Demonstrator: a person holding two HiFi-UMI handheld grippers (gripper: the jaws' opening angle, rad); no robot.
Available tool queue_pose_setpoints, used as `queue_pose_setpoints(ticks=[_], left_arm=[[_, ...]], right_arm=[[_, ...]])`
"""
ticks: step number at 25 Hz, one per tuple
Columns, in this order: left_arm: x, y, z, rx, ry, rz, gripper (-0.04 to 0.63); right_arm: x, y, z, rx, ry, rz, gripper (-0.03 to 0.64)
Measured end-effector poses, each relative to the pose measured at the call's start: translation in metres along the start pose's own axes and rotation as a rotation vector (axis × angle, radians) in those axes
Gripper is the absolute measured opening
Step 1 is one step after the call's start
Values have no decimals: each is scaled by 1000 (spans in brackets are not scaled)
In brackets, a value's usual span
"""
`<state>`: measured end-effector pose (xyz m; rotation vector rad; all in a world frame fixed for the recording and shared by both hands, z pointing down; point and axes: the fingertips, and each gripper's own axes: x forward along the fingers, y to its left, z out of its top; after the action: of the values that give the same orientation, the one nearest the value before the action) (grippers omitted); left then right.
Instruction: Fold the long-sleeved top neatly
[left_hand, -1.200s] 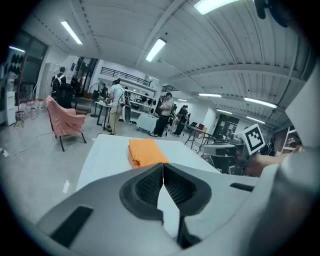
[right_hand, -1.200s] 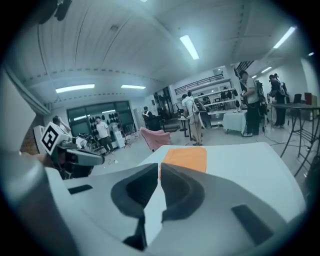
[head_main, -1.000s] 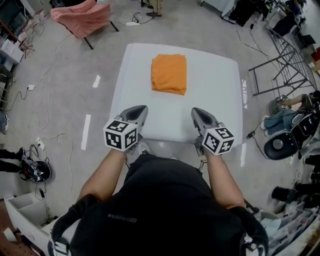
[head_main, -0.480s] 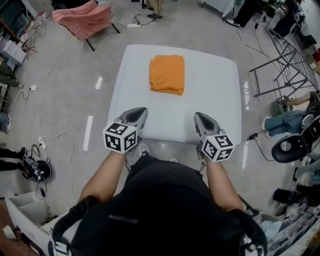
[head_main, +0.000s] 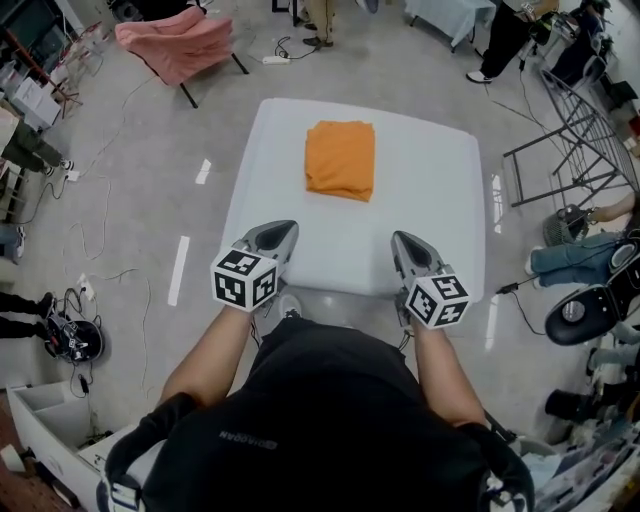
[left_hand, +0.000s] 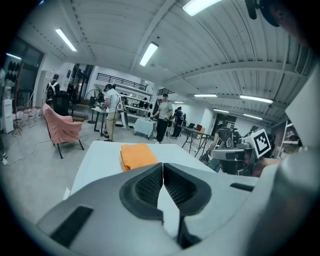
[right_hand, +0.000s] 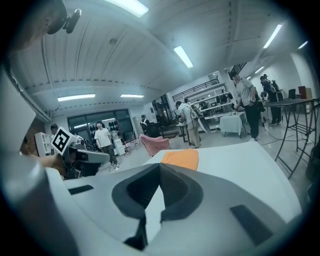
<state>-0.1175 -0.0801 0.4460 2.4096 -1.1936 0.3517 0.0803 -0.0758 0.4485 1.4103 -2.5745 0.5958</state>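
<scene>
1. Looking steeply down on a white rectangular table (head_main: 430, 210) standing on a grey floor.
2. Showing a folded orange fabric top (head_main: 340, 160) lying as a neat rectangle on the table's far half.
3. Holding a grey left gripper (head_main: 284, 229), with its square-marker cube, over the table's near part, well apart from the top.
4. Holding a grey right gripper (head_main: 402, 240) beside it, likewise clear of the top.
5. Wearing a black short-sleeved shirt (head_main: 320, 420), bare forearms reaching forward.
6. Taking in a pink cloth-draped chair (head_main: 178, 42) beyond the far left corner and a dark metal rack (head_main: 565, 150) at the right.
</scene>
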Motion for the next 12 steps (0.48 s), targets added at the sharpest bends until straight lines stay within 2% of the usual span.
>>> queue_pose_setpoints(ticks=[12], left_arm=[[8, 7, 6, 6, 4, -1, 8]], right_arm=[[14, -3, 1, -5, 30, 8, 4]])
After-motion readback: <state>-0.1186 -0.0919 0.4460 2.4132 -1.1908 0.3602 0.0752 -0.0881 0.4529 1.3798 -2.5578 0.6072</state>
